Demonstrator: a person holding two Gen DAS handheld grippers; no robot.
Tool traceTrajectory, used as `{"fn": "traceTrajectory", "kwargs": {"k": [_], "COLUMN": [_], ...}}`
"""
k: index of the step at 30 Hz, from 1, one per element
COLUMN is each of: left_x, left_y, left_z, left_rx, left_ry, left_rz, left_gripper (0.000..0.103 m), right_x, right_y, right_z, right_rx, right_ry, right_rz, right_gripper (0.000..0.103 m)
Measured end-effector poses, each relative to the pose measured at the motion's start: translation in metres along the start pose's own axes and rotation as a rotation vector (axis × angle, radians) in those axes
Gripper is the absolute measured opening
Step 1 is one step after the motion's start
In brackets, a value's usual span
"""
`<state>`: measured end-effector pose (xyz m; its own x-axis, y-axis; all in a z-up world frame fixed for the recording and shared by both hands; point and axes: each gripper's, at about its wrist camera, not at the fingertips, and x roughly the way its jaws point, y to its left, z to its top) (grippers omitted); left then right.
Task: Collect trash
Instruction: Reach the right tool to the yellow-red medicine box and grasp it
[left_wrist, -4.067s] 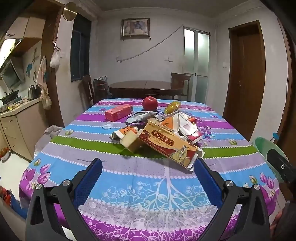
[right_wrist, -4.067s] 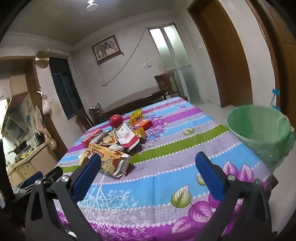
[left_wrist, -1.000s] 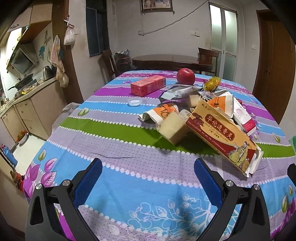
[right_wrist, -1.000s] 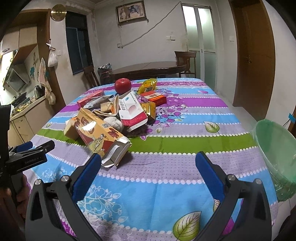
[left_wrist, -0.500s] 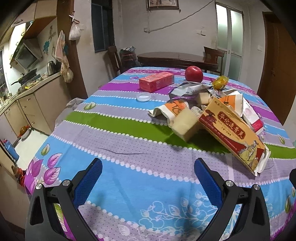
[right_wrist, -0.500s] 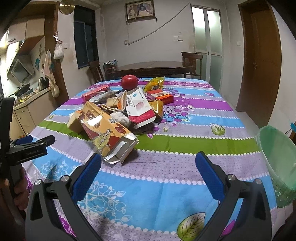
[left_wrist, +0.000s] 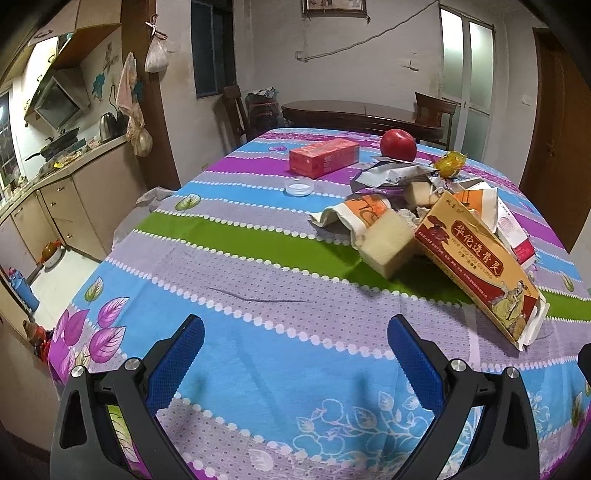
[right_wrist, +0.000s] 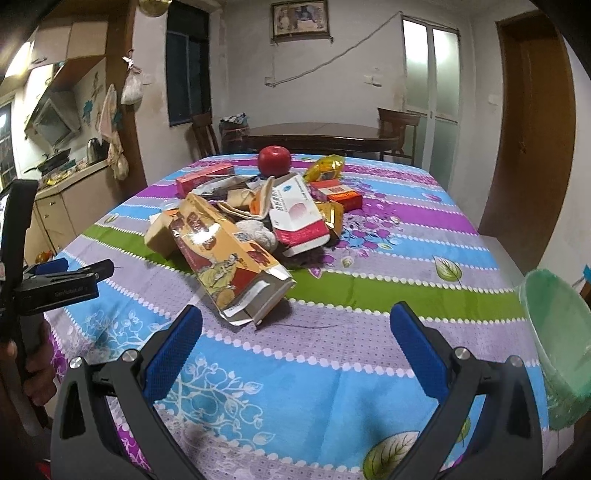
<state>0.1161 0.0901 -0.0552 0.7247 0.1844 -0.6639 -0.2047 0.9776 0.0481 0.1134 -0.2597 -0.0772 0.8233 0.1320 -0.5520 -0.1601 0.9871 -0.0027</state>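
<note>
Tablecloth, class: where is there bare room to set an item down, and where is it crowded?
Free: the blue and lilac stripes between the left gripper and the yellow carton; also the right side toward the green bin. Crowded: the pile around the white-red box and apple.

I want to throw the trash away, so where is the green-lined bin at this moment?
In the right wrist view, the green-lined bin stands at the right edge, just off the table's near right corner, beyond the right gripper.

You are looking at a heap of boxes and wrappers (right_wrist: 251, 221) sitting mid-table (right_wrist: 369, 369), an apple (right_wrist: 274, 160) lying behind it, and a lined bin (right_wrist: 557, 332) standing off the table's right edge.
</note>
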Motion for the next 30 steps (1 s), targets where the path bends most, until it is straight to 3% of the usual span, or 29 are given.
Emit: {"fn": "traceTrajectory", "kwargs": {"k": [14, 22, 30], "left_x": [0.002, 0.008, 0.015], "left_y": [0.032, 0.049, 0.05], "left_z": [0.013, 0.019, 0.016], "left_rx": [-0.039, -0.053, -0.037], "left_ry": [-0.021, -0.02, -0.001], "left_rz": [0.074, 0.131, 0.153], "left_gripper": [0.099, 0.099, 0.099], "right_x": [0.014, 0.031, 0.062], "right_y": [0.049, 0.094, 0.109], "right_z": [0.015, 0.014, 0.016], "right_rx": [-0.26, -0.625, -0.734], "right_ry": [-0.046, -0.101, -0.057], "right_rz": [0.072, -0.03, -0.056], "right_gripper": [0.098, 0.098, 0.098]}}
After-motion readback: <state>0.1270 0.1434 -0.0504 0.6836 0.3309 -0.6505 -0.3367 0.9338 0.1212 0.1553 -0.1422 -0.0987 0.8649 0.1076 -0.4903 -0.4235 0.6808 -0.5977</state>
